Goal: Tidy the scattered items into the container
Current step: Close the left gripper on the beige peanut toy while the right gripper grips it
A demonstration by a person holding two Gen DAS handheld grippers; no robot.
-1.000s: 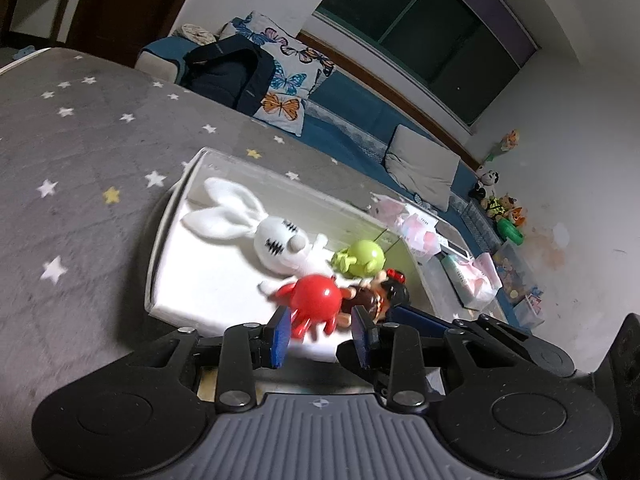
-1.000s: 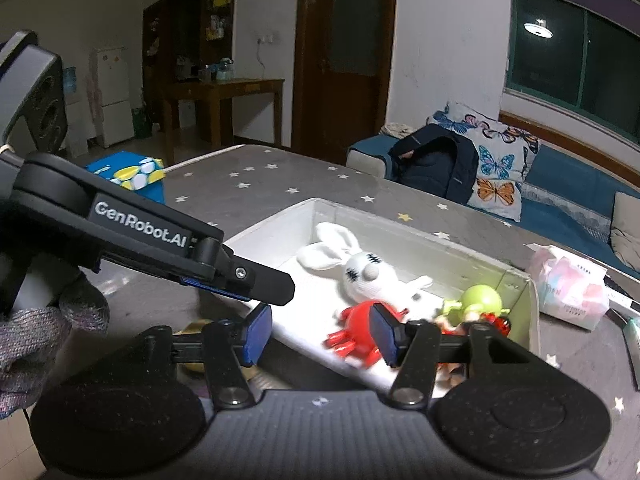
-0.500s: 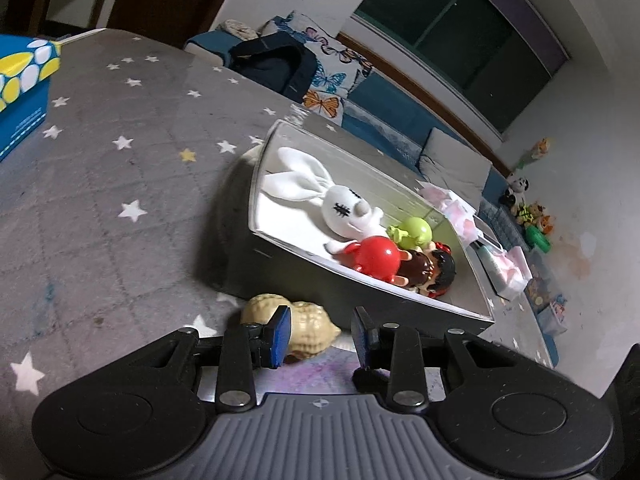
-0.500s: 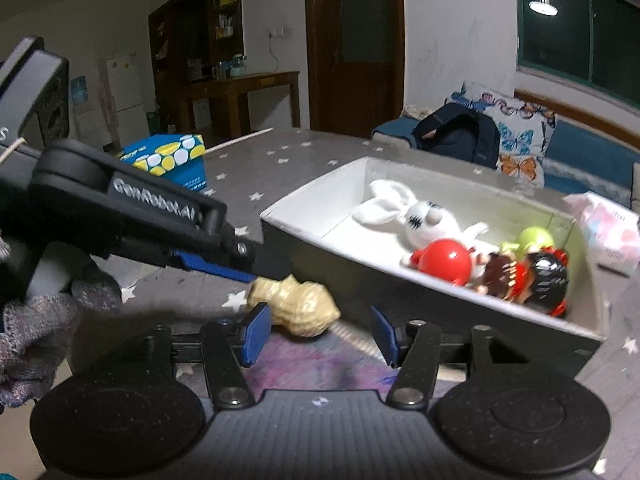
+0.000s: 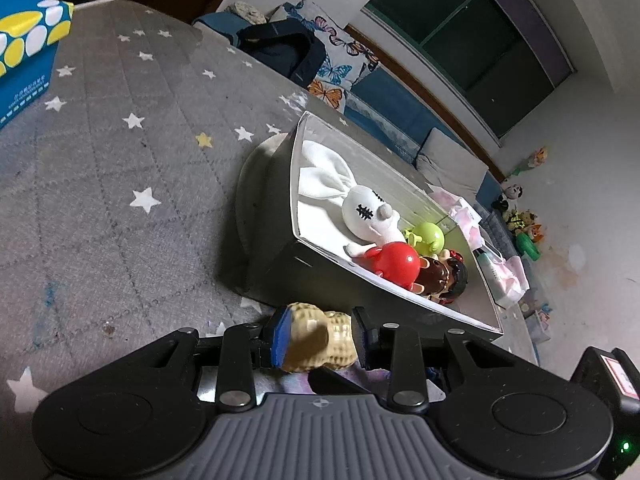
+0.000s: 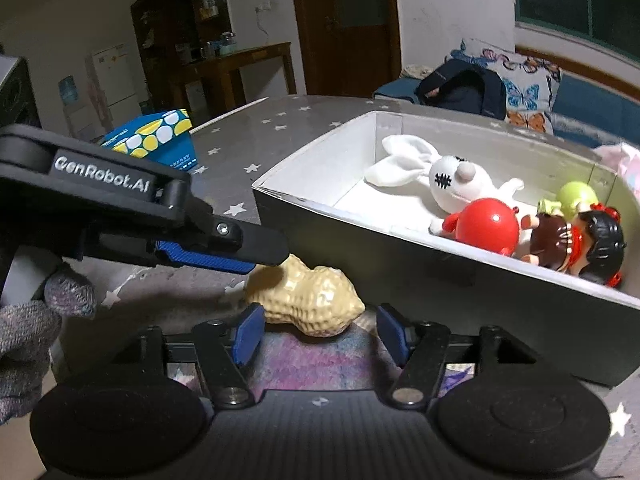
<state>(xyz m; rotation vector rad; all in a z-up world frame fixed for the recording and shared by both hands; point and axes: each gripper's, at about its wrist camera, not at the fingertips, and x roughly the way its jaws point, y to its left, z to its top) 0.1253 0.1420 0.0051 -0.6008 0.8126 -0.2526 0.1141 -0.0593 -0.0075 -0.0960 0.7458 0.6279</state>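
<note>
A tan peanut toy (image 5: pixel 320 340) (image 6: pixel 308 300) lies on the table in front of the grey box (image 5: pixel 320 276) (image 6: pixel 440 280). My left gripper (image 5: pixel 320 336) is open and straddles the peanut, which fills the gap between its blue pads. In the right wrist view, one of the left gripper's fingers (image 6: pixel 224 248) reaches over the peanut's left end. My right gripper (image 6: pixel 320 334) is opening; the peanut lies just ahead of its tips, untouched. In the box lie a white rabbit plush (image 6: pixel 452 180), a red ball figure (image 6: pixel 488 224), a green figure (image 6: pixel 576 196) and dark-haired figures (image 6: pixel 600 240).
A blue tissue box (image 5: pixel 24 52) (image 6: pixel 160 136) with yellow and white dots stands at the far left of the grey star-patterned cloth (image 5: pixel 120 160). Pink packets (image 5: pixel 508 276) lie beyond the box. A purple patterned sheet (image 6: pixel 320 356) lies under the peanut. A gloved hand (image 6: pixel 24 340) holds the left gripper.
Both grippers have dropped from above the box to the table in front of it. The peanut has come into view and now sits between the left fingers. The right jaws have widened.
</note>
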